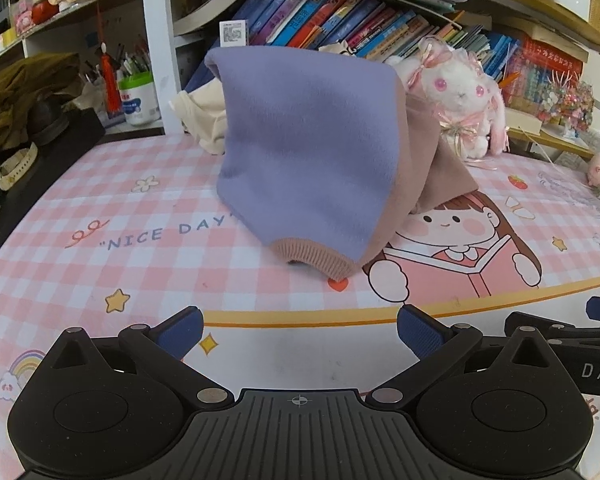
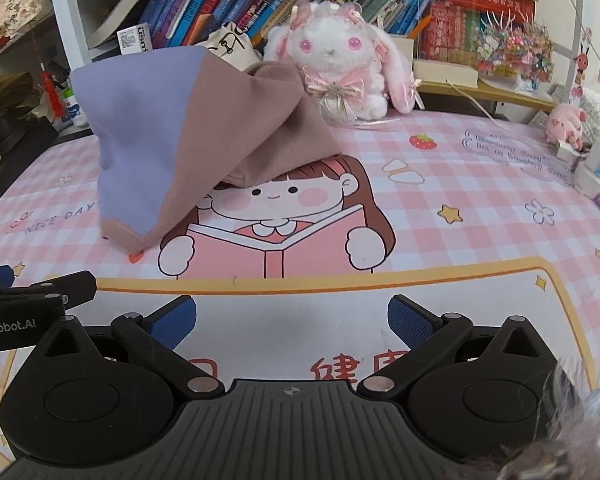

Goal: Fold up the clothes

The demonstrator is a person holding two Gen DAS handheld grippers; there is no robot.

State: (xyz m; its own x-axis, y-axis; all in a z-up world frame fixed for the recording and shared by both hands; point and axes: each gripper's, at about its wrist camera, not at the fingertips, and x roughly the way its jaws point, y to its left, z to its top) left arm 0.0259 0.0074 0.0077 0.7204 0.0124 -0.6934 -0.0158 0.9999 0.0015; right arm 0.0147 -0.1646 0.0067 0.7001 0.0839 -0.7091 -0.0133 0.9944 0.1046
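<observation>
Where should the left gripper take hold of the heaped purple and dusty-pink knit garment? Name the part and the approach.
Grip the ribbed pink cuff at the near bottom of the purple and dusty-pink knit garment. It lies low on the pink checked mat, facing the open left gripper, and its thick edge should pinch easily. Come straight forward and low, one finger under.

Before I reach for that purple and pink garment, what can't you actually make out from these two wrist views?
- Garment: heaped; its far side and underside are hidden by its own folds in both views, so the type is unclear.
- Cream cloth: mostly hidden behind the garment, left wrist view.
- Right gripper: only an edge shows in the left wrist view, cut by the frame.
- Lower right corner, right wrist view: blurred fluffy object, unidentifiable.
</observation>
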